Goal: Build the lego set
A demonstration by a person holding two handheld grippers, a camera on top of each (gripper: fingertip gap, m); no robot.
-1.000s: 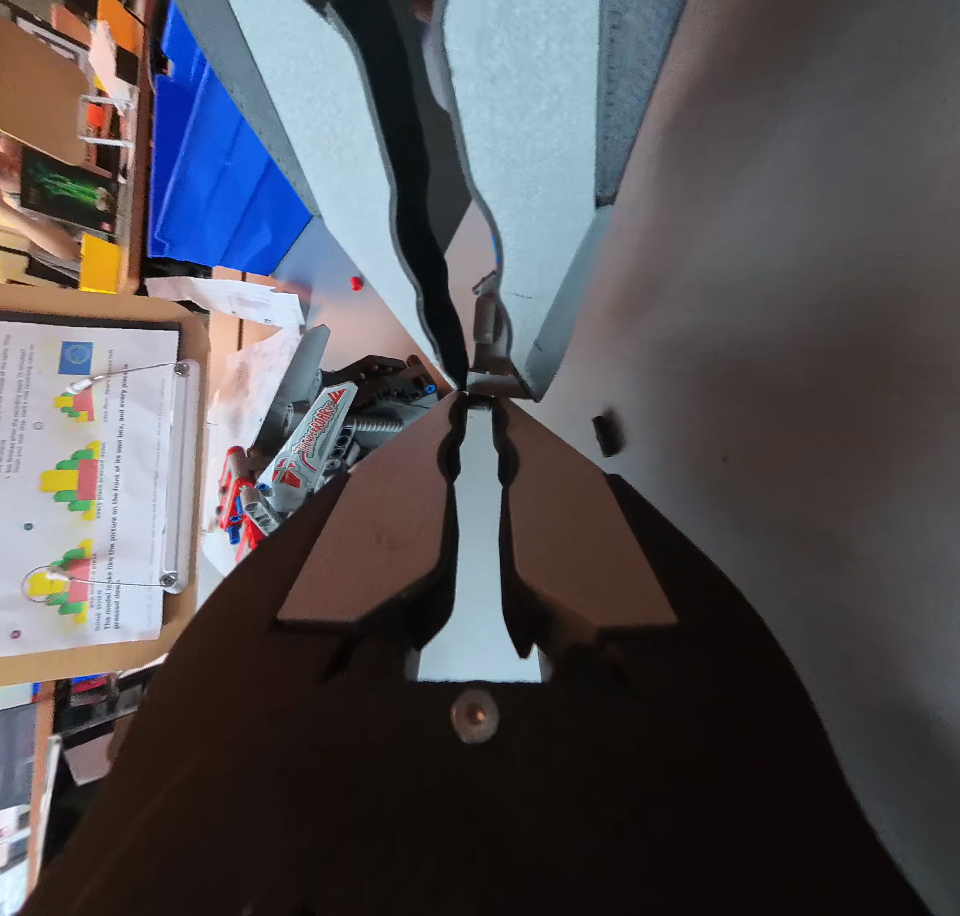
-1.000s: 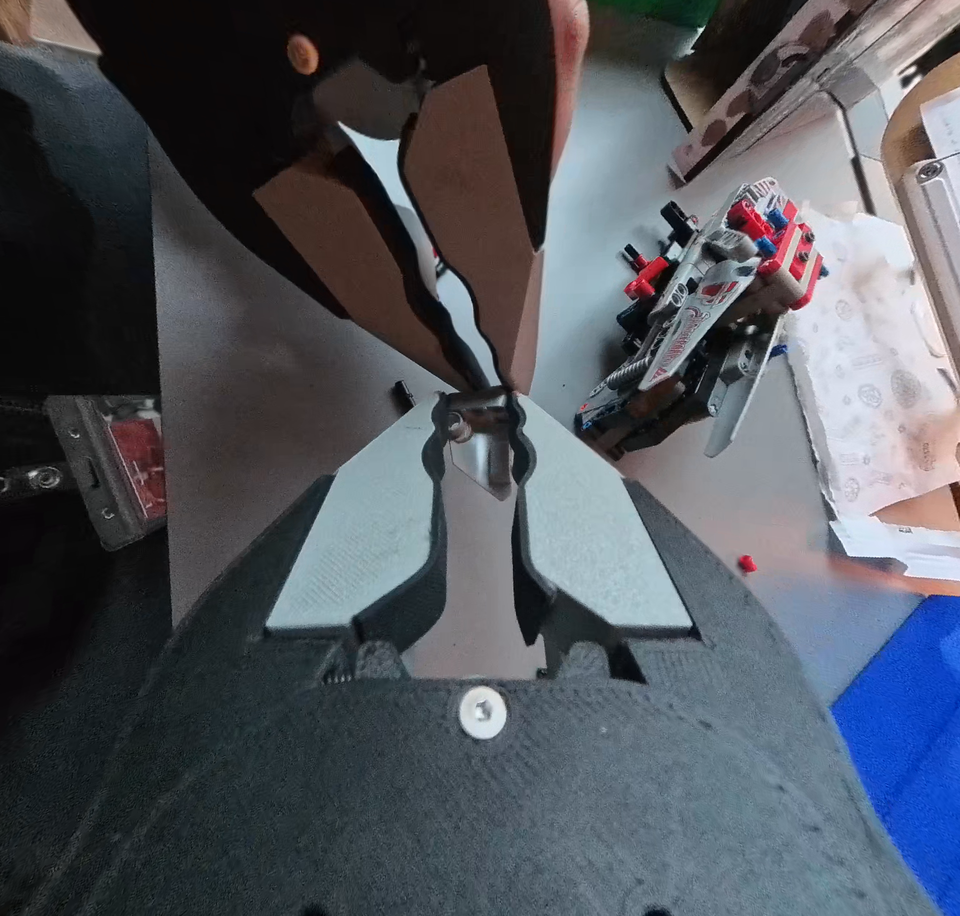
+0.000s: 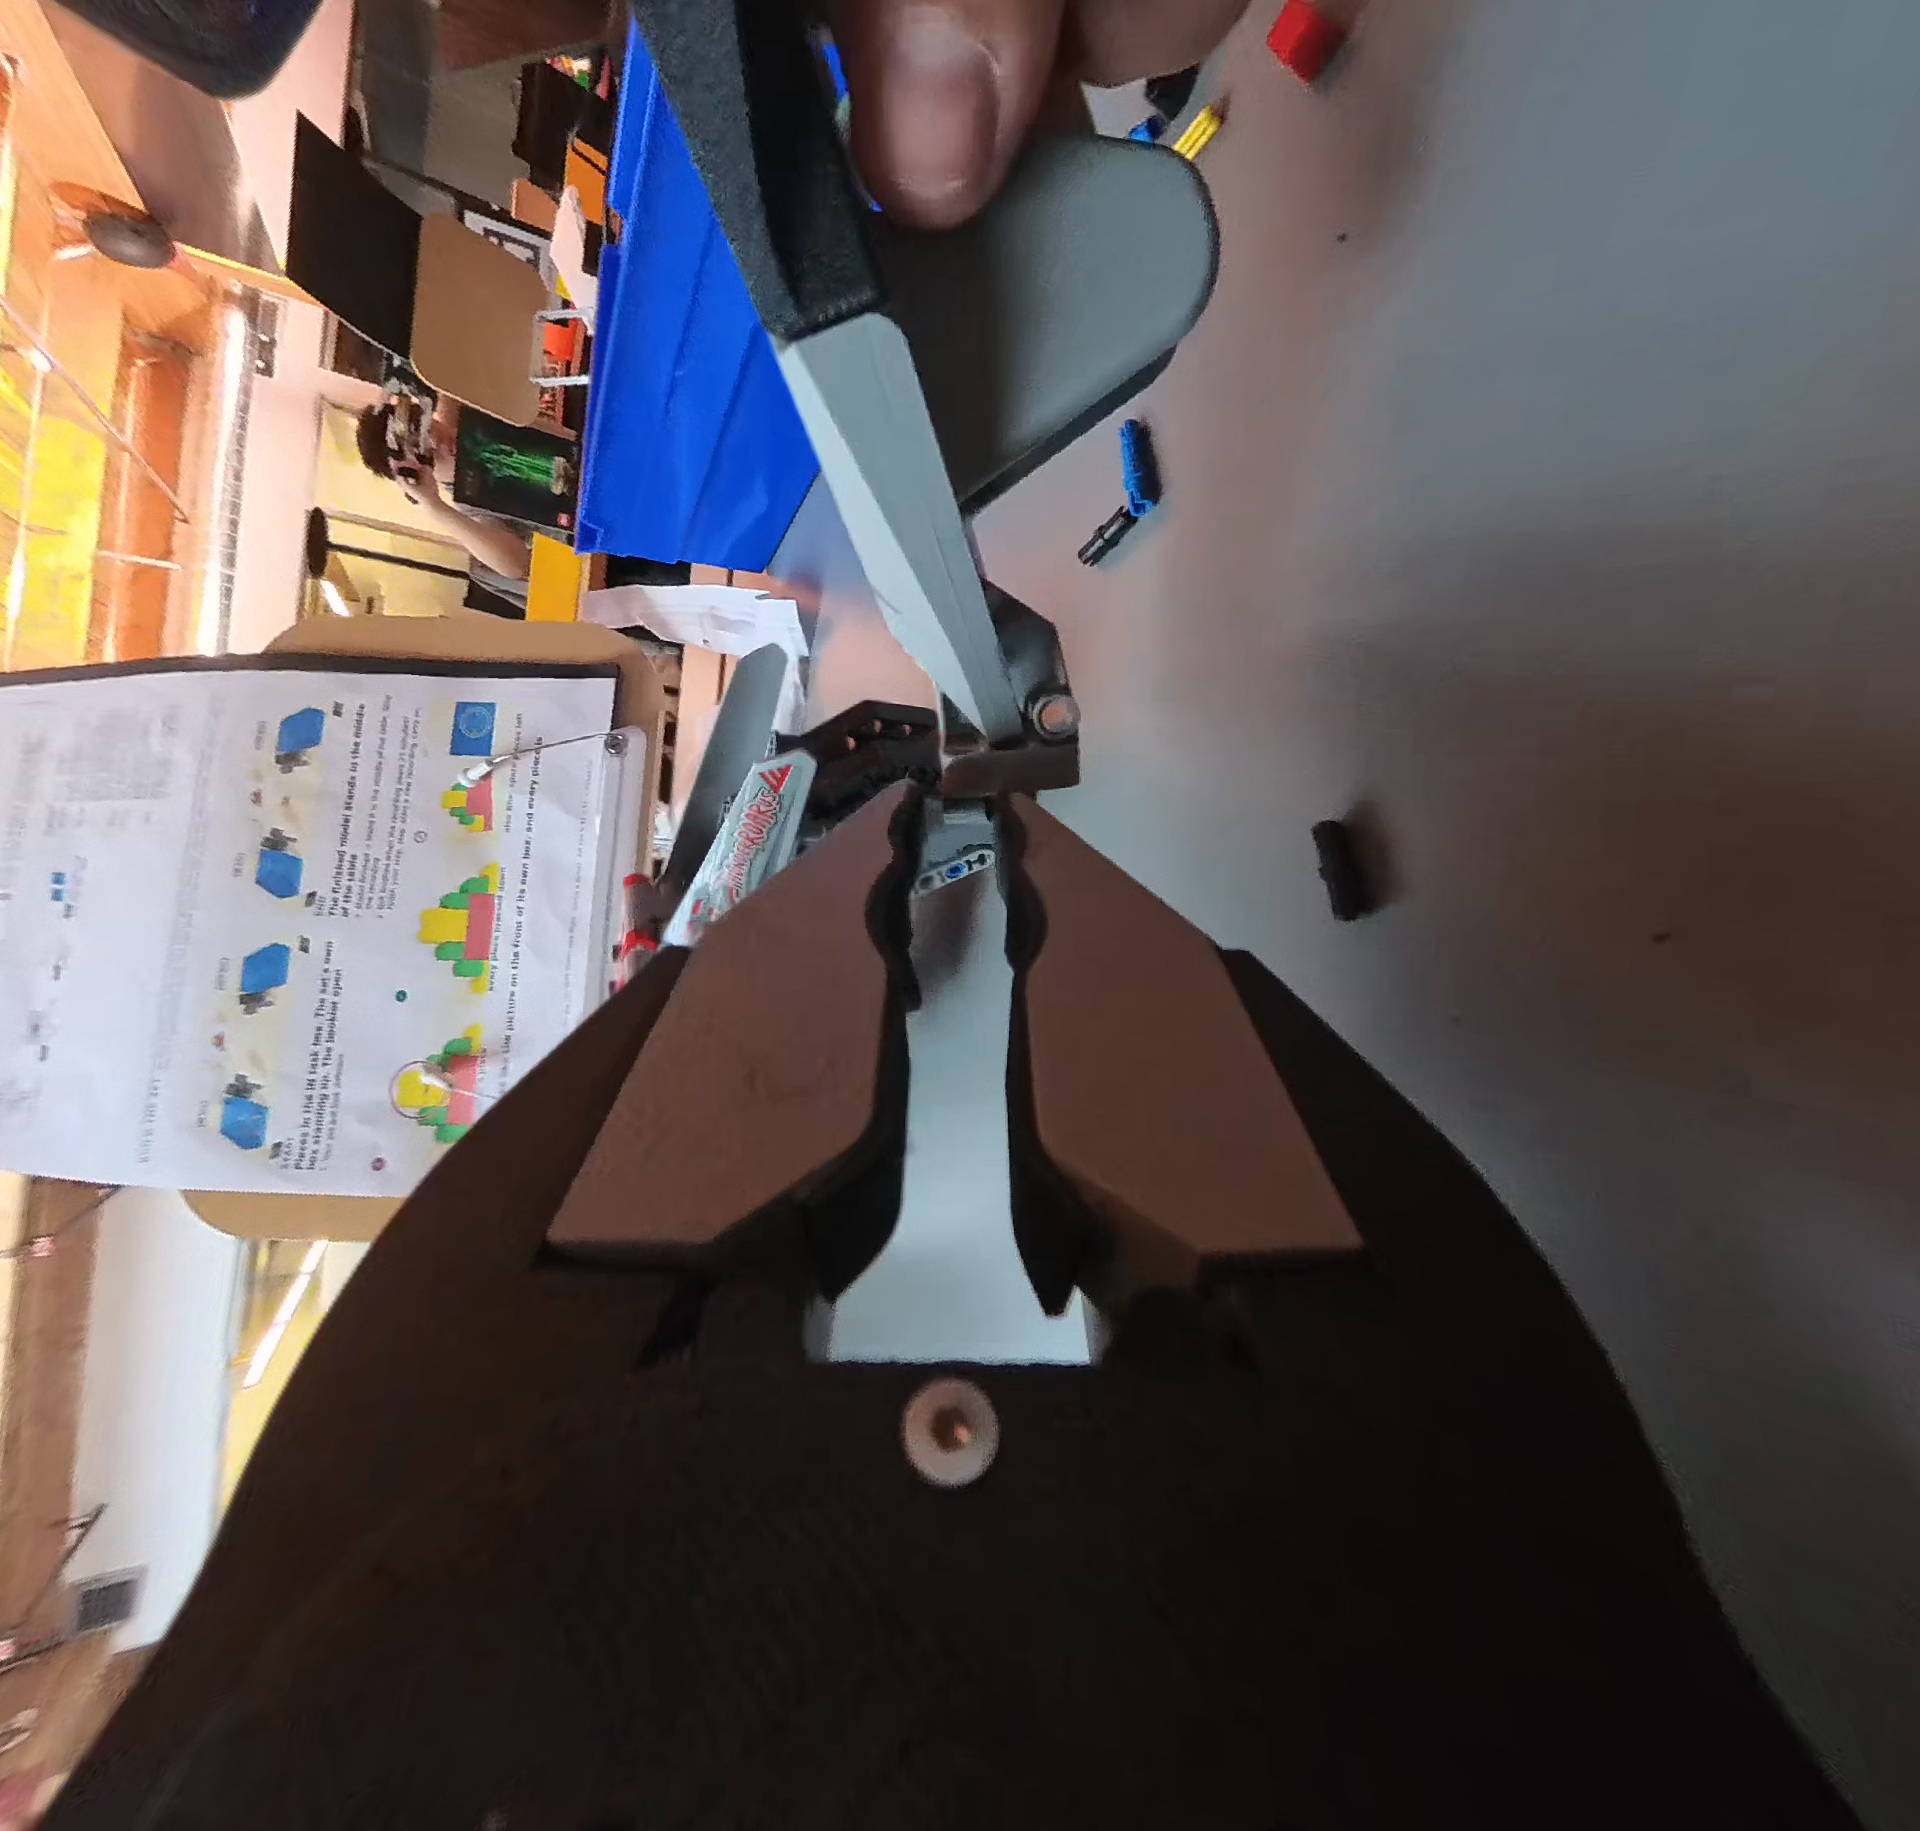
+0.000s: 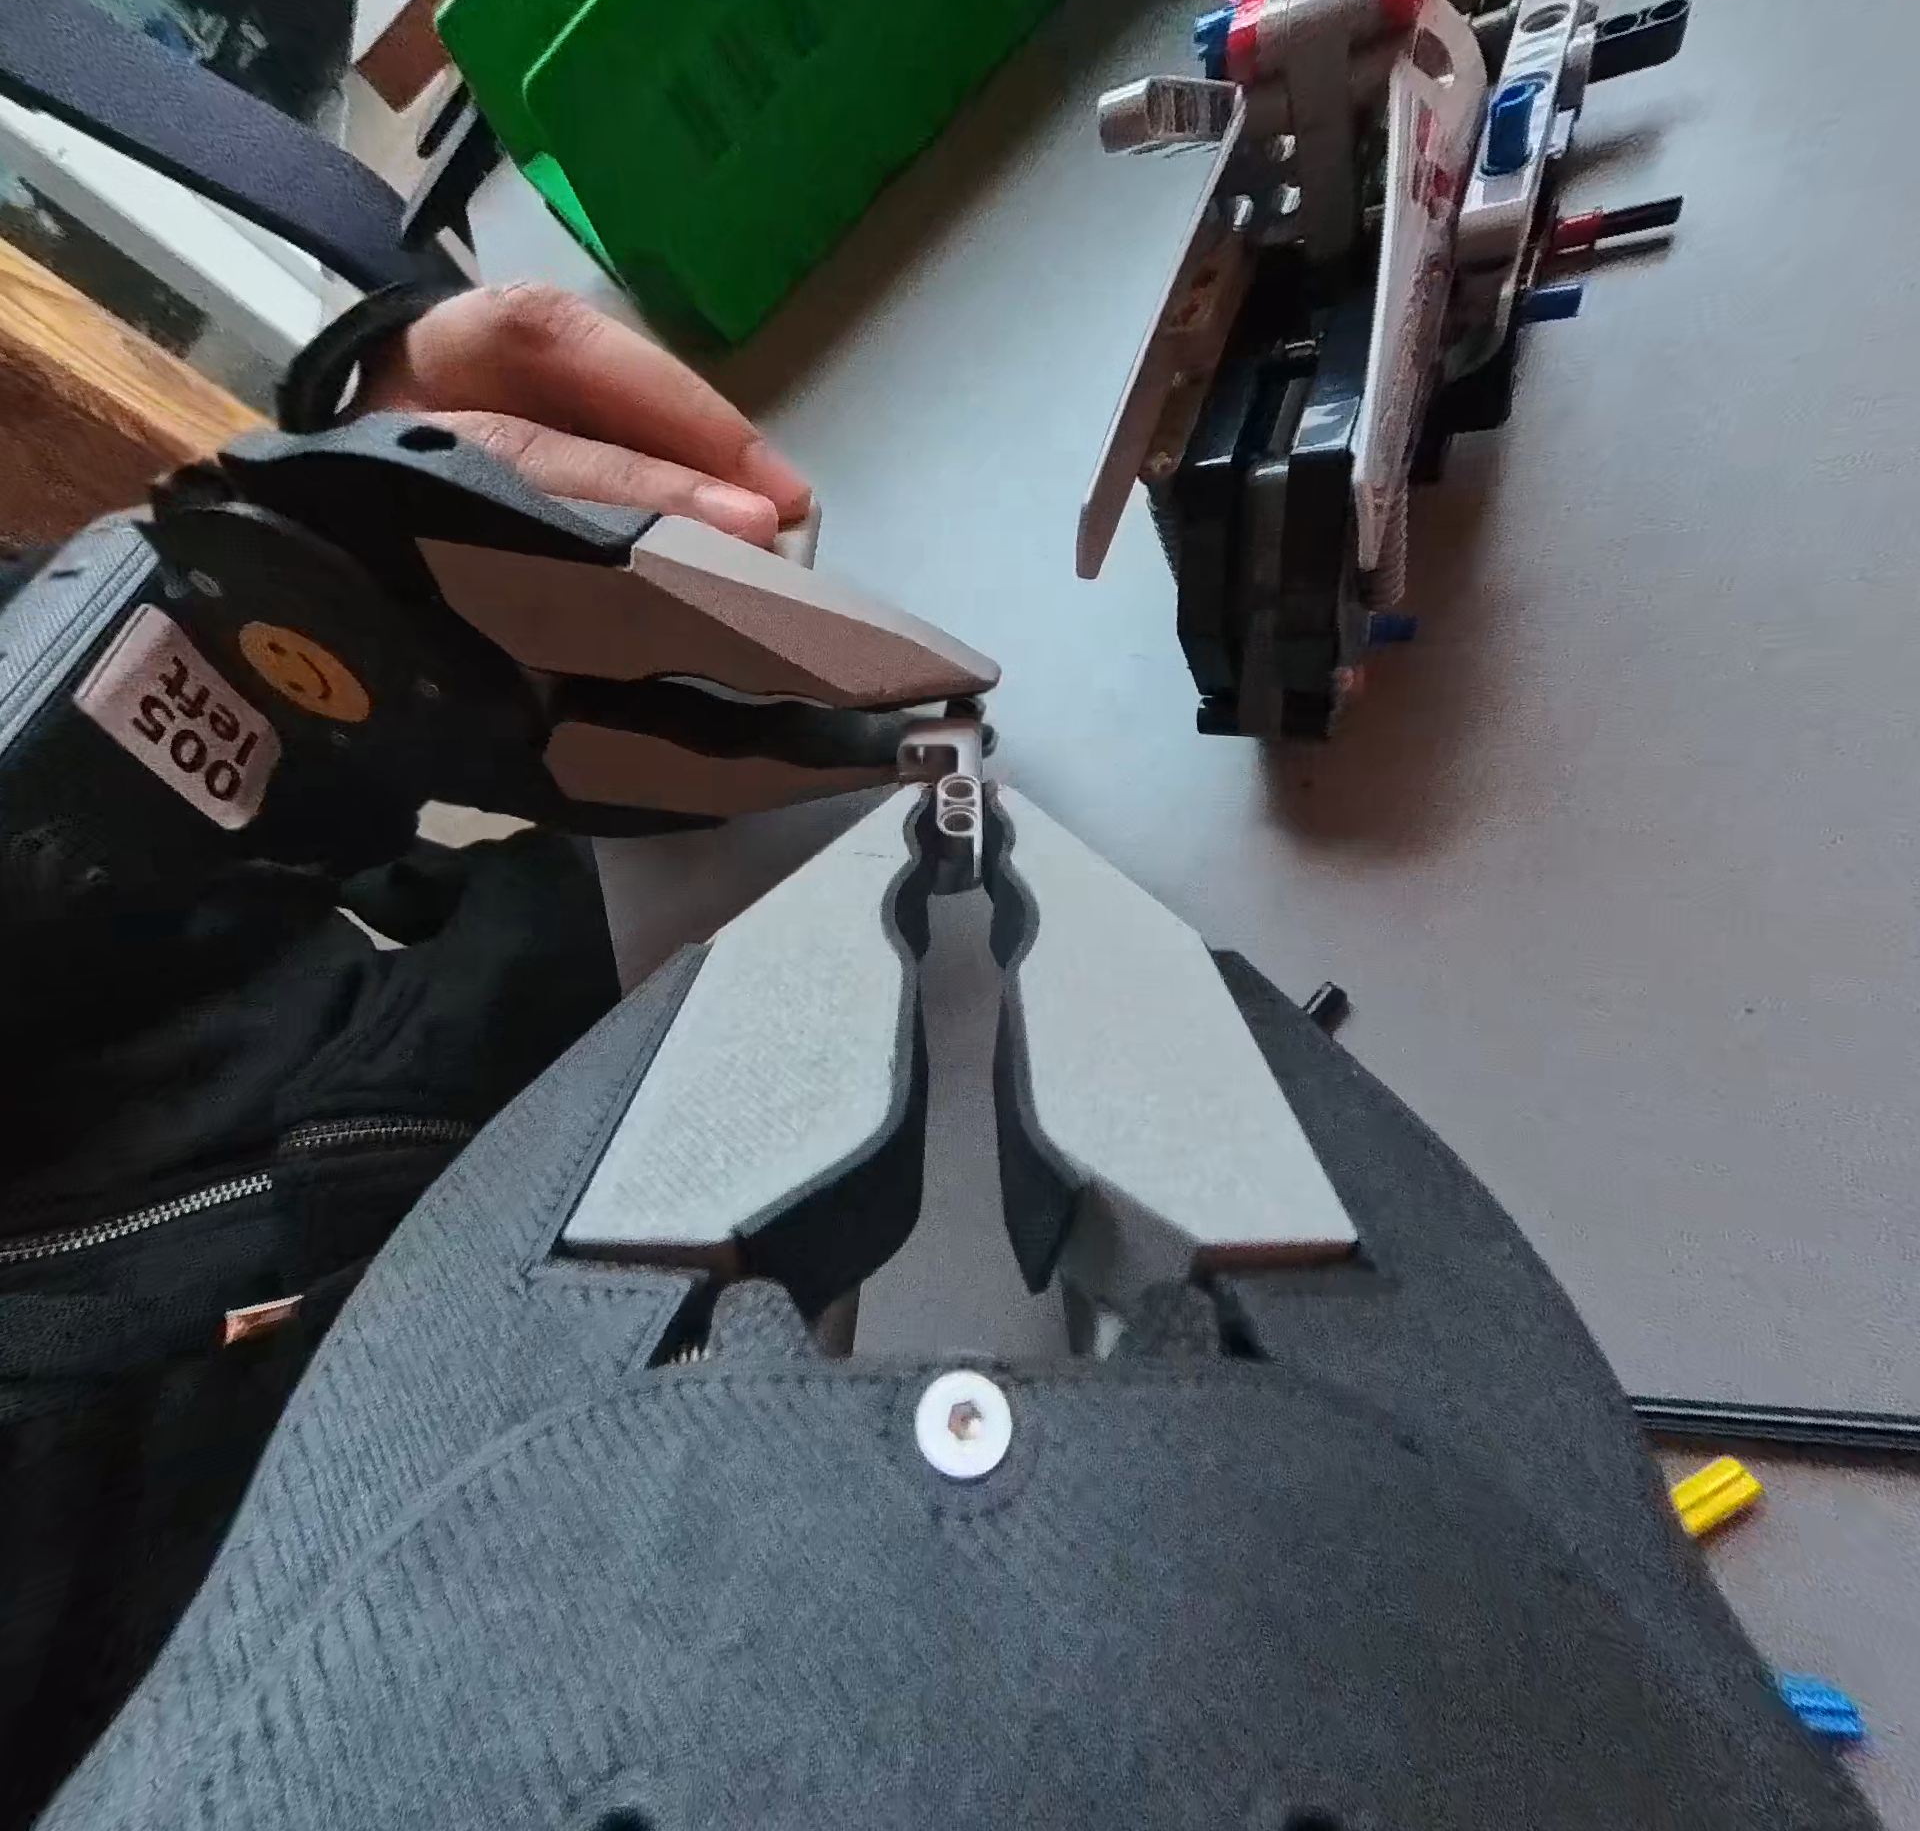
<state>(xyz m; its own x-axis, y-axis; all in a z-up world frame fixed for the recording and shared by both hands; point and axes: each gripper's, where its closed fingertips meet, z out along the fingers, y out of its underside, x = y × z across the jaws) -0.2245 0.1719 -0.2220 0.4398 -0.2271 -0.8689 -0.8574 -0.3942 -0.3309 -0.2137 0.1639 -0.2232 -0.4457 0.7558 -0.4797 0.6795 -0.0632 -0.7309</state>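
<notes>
1. A lab or maker-style workroom set up for building trials, not a home.
2. A grey work table [image 4: 1558, 950] carries a half-built toy vehicle model [image 4: 1351, 327] and loose small pieces.
3. A printed instruction sheet [image 3: 312, 929] with brick diagrams is clipped to a cardboard board (propped beside the table).
4. Blue storage bins [image 3: 686, 379] and a green bin [image 4: 748, 88] stand at the table's edge.
5. Farther back are desks, more boards and a person [image 3: 436, 493], under warm orange walls.
</notes>
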